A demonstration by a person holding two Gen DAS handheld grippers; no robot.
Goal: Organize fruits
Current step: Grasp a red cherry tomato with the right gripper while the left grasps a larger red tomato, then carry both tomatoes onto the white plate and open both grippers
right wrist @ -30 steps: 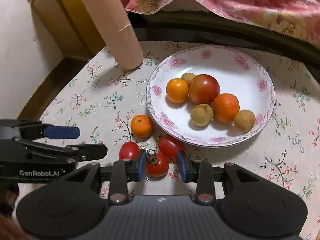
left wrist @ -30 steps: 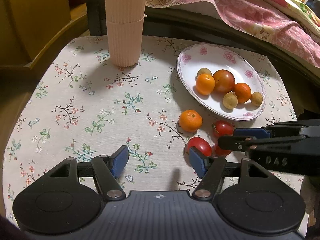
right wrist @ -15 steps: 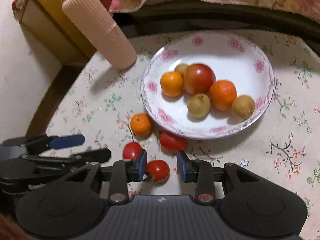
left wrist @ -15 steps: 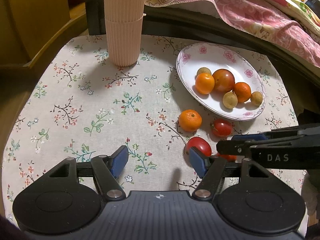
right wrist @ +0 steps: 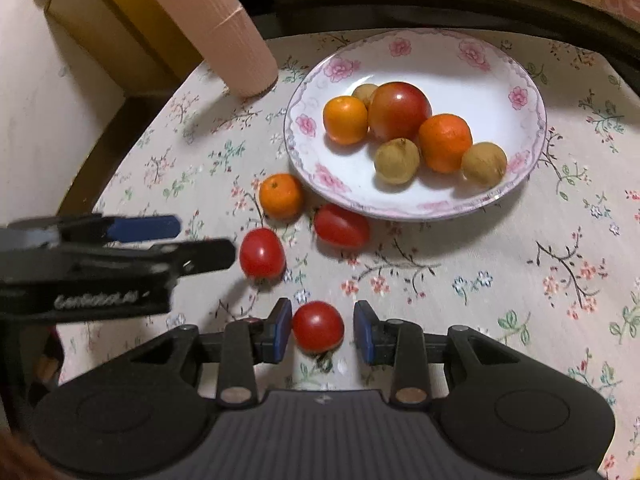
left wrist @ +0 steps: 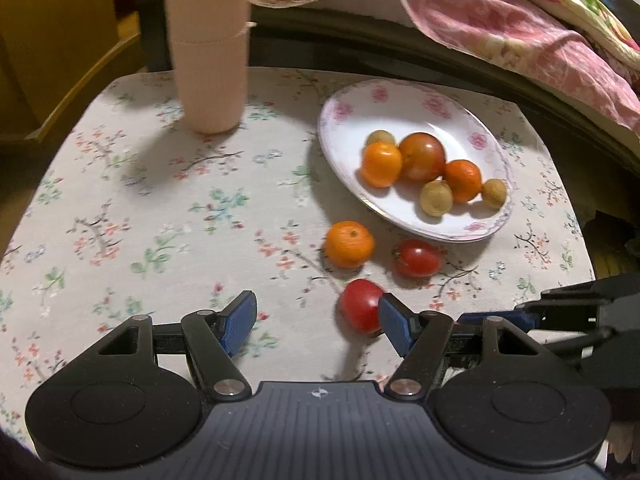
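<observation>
Now the small cherry tomato (right wrist: 316, 330) has come away from the cluster: a second ago it sat on the cloth against its neighbours, and in the right wrist view it now rides between the jaws of your right gripper (right wrist: 320, 320), drawn back from them. The left pad touches it and a sliver of gap shows at the right one, yet it travelled with the jaws – so I judge them clenched on it. That puts one loose fruit in hand, with the plate (right wrist: 460, 68) the likely place for it. The tomato looks smooth, glossy and firm, with a bit of green stem showing beneath it.

Your left gripper (left wrist: 316, 316) has barely stirred; its jaws stand released with nothing between them, a second cherry tomato (left wrist: 360, 310) just beside the right pad. A third tomato (right wrist: 341, 226) and a mandarin (right wrist: 281, 196) wait on the surface (right wrist: 480, 280) near the plate's rim
</observation>
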